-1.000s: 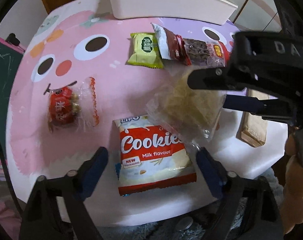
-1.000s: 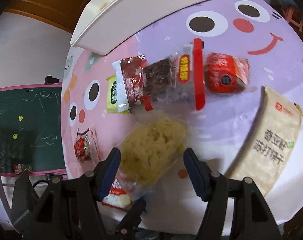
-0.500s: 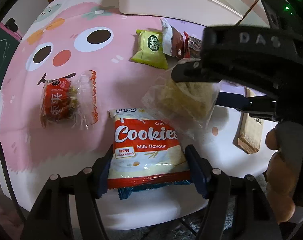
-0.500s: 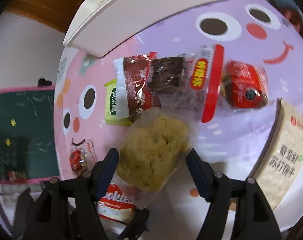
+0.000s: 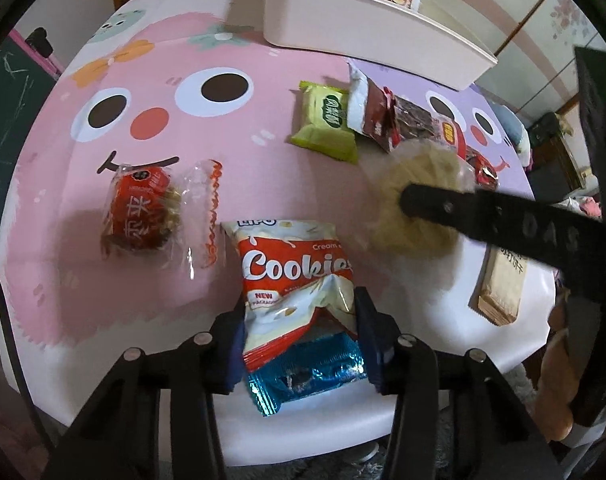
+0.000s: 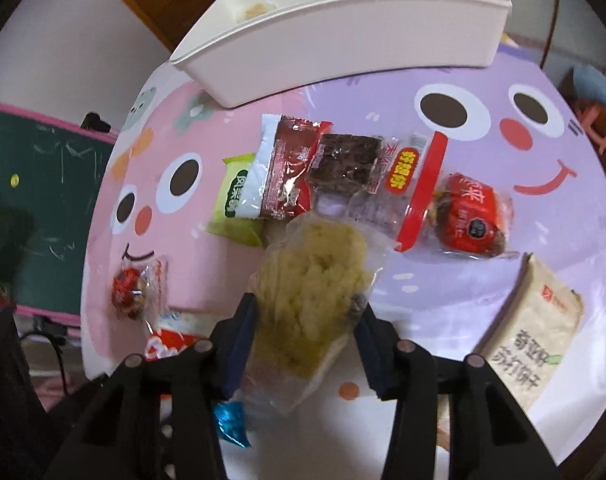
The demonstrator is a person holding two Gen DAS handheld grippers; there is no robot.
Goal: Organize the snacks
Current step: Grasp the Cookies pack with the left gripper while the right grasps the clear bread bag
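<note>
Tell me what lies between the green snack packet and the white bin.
Nothing: in the left wrist view, only bare pink tablecloth separates the green snack packet from the white bin.

The red and white packet (image 5: 299, 276) reads "Cookies", "Cream" and "NEW". The black arm (image 5: 543, 236) carries the letters "DAS". Chinese characters on the other wrappers I cannot read.
</note>
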